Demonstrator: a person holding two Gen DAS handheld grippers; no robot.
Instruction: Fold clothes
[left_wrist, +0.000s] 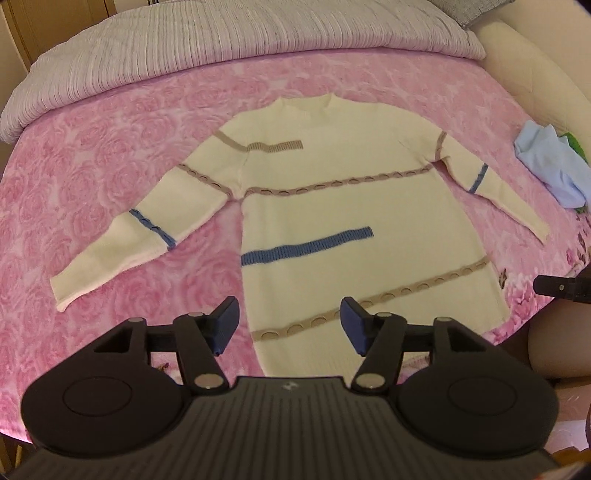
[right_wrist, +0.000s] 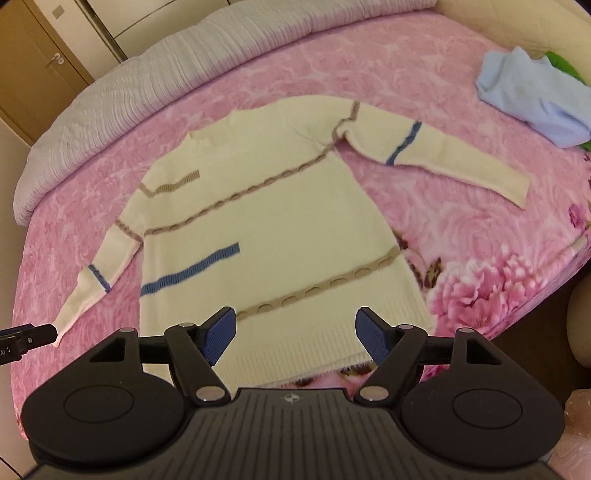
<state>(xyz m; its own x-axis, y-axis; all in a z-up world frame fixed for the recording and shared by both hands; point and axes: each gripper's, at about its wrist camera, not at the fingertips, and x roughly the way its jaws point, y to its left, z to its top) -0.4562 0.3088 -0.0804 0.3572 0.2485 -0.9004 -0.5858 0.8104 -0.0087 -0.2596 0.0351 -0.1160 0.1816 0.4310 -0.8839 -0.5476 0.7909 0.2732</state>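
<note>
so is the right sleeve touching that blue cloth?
Apart. In the right wrist view a strip of pink bedspread separates the sweater's sleeve from the blue cloth.

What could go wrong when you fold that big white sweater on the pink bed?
1. The sweater lies flat with both sleeves spread; both tongs, left and right, are open and empty above its hem, so pinching one layer only might bunch it.
2. The fuzzy pink blanket could get pinched together with the knit.
3. A sleeve folded carelessly might land on the blue clothes nearby.
</note>
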